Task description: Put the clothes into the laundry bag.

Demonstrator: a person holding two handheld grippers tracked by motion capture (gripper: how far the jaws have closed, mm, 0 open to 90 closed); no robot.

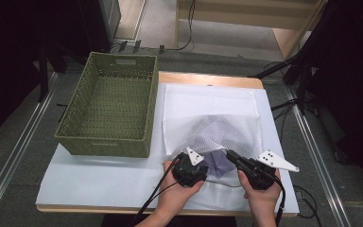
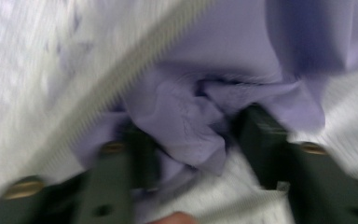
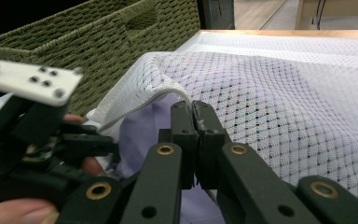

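A white mesh laundry bag (image 1: 212, 113) lies on the table with a lavender garment (image 1: 219, 164) showing at its open near end. My right gripper (image 1: 228, 153) is shut on the bag's zipper edge and holds it raised; in the right gripper view the jaws (image 3: 193, 109) pinch that white edge above the lavender garment (image 3: 137, 133). My left gripper (image 1: 209, 164) reaches into the opening. In the left gripper view its jaws (image 2: 196, 140) squeeze a bunched fold of the lavender garment (image 2: 186, 126), with the bag's zipper (image 2: 121, 88) arching over it.
A green woven basket (image 1: 105, 147) stands at the table's left, close beside the bag, and it looks empty. A white sheet (image 1: 99, 182) covers the tabletop. Cables trail from both grippers over the near edge. Dark stands flank the table.
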